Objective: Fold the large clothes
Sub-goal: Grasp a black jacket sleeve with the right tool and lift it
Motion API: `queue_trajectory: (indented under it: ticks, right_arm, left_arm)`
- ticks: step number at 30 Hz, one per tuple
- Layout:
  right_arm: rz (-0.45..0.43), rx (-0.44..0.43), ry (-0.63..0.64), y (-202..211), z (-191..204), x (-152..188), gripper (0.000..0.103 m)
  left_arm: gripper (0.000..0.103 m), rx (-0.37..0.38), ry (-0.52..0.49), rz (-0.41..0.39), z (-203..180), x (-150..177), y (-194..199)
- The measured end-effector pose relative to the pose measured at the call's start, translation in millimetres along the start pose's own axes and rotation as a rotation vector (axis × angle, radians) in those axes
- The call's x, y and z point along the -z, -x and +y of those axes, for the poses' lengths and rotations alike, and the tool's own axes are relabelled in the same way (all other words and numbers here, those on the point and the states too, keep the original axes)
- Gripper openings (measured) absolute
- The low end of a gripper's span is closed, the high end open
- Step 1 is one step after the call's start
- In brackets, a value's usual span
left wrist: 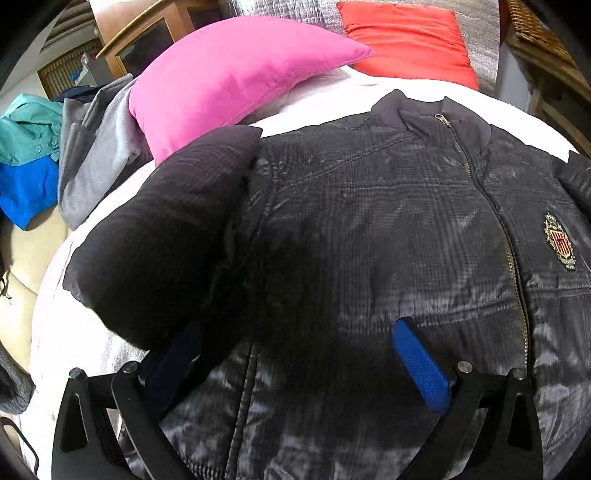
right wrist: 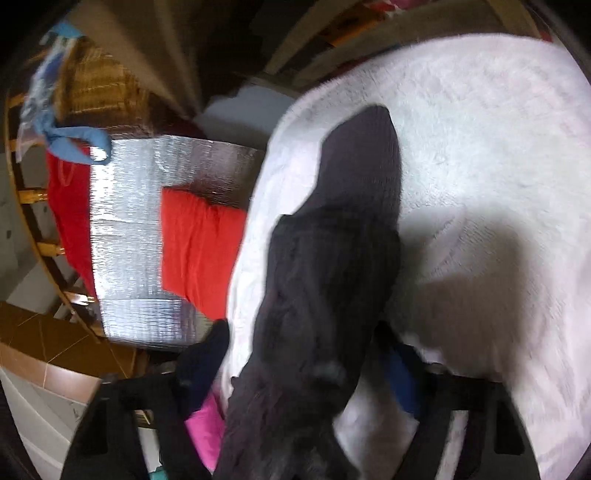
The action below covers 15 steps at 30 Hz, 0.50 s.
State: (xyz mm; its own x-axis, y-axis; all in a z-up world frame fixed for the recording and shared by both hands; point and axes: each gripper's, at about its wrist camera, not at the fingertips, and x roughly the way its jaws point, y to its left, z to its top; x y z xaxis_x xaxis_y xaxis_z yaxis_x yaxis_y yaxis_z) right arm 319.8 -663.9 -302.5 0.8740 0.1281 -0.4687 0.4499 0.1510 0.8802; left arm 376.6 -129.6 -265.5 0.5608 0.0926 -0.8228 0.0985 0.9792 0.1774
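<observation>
White fleecy bed cover carries a dark navy checked padded jacket with a brass zip and an embroidered crest, laid front-up with its ribbed collar toward the head of the bed and its body filling the middle of the bed. One sleeve is folded inward over the jacket's side. The left gripper hangs just above the lower front of the jacket, its blue-padded fingers spread wide with only the fabric surface below them, not pinched. In the blurred right wrist view, the right gripper has the other dark sleeve running between its fingers, the ribbed cuff pointing out across the white cover; whether the pads press on it I cannot tell. At the head of the bed lie a bright pink cushion and a red cushion against a silver quilted headboard. Grey, teal and blue clothes are heaped beyond the bed's side edge.
</observation>
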Motion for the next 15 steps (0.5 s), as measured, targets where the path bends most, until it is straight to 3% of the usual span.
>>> queue_trajectory:
  ticks: [3, 5, 10, 15]
  right_arm:
    - [0.006, 0.065, 0.034, -7, 4, 3, 0.02]
    - [-0.025, 0.045, 0.098, 7, 25, 9, 0.015]
    - [-0.014, -0.14, 0.269, 48, 98, 57, 0.015]
    - [0.143, -0.226, 0.425, 53, 144, 149, 0.015]
  left_arm:
    - [0.103, -0.004, 0.007, -0.013, 5, -1, -1]
    - [0.103, 0.0, 0.014, -0.023, 6, -4, 0]
    - [0.103, 0.029, 0.065, -0.059, 24, -11, 13]
    - [0.103, -0.005, 0.153, -0.11, 58, -8, 34]
